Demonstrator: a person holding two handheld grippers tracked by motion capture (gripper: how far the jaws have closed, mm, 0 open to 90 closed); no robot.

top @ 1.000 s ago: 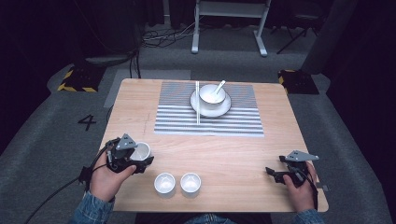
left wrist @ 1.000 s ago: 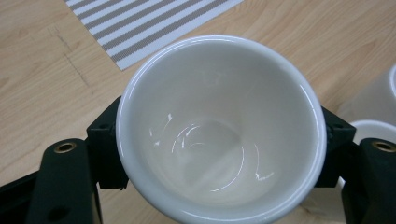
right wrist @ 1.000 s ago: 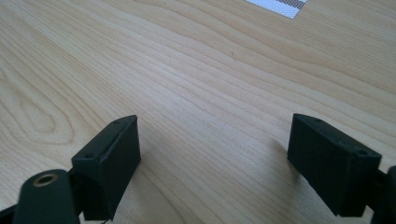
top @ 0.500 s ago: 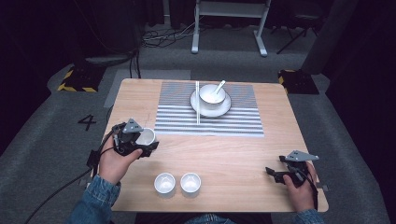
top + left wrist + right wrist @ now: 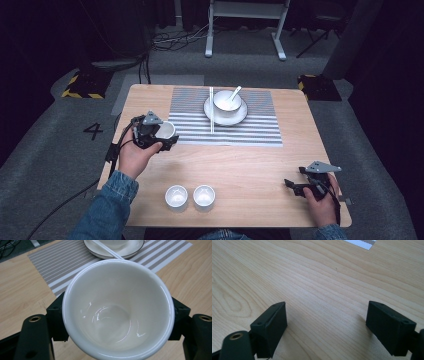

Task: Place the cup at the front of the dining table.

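Gripping a white bowl (image 5: 117, 310), the left claw (image 5: 161, 139) is clenched — the right claw (image 5: 328, 327) gapes, holding nothing.

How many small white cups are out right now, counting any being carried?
3. One small white cup is clamped in the left hand-held gripper at the striped mat's left edge; two sit side by side at the table's near edge.

Denim sleeves; black hand-held gripper (image 5: 159, 136) with grey 3-cornered plate, trailing cable
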